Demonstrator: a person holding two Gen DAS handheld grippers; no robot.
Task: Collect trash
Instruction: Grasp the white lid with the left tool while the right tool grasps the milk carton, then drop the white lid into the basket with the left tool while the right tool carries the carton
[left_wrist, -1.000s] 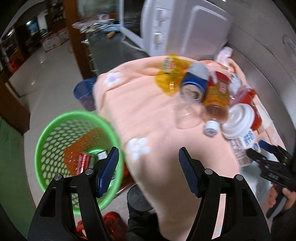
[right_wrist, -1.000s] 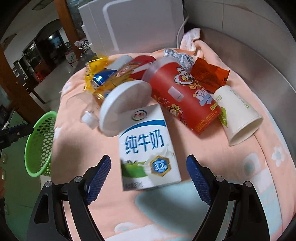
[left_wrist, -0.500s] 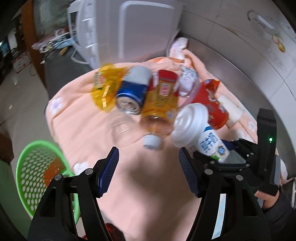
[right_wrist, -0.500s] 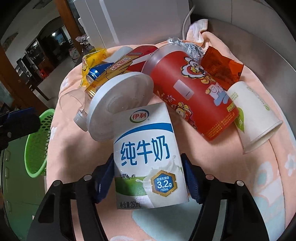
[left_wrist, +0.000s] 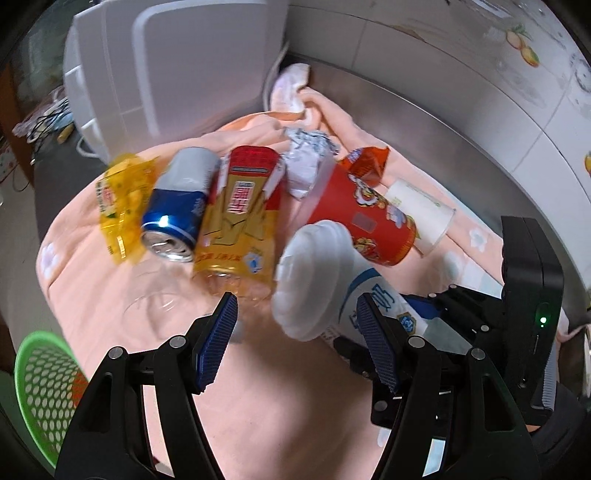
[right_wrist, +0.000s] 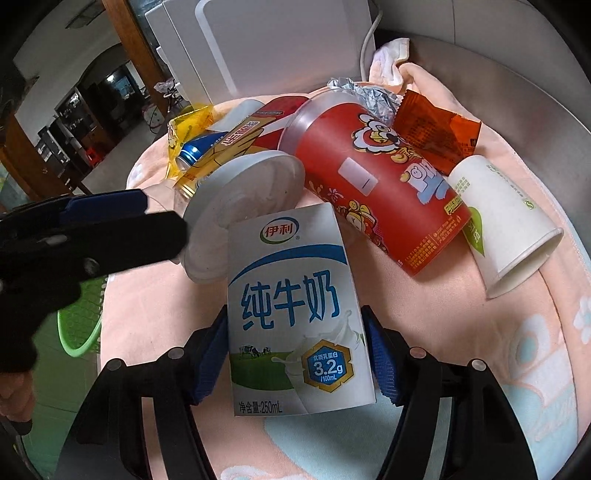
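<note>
Trash lies in a heap on a peach towel (left_wrist: 258, 406): a blue can (left_wrist: 173, 214), a yellow-labelled bottle (left_wrist: 240, 214), a yellow wrapper (left_wrist: 118, 195), a red cup (left_wrist: 362, 214), a white paper cup (left_wrist: 421, 210) and a white lid (left_wrist: 314, 280). My right gripper (right_wrist: 295, 354) is shut on a white milk carton (right_wrist: 291, 295), its blue pads pressing both sides. My left gripper (left_wrist: 299, 343) hangs open just in front of the white lid and the bottle, holding nothing. The green basket (left_wrist: 40, 376) sits low at the left.
A white appliance (left_wrist: 177, 62) stands behind the heap, with a steel counter and tiled wall (left_wrist: 461, 92) to the right. Crumpled foil (left_wrist: 306, 155), an orange wrapper (left_wrist: 365, 162) and a clear plastic cup (left_wrist: 155, 295) lie among the trash.
My left gripper swung from over the green basket to the trash heap, still open. The right gripper's jaws closed onto the milk carton.
</note>
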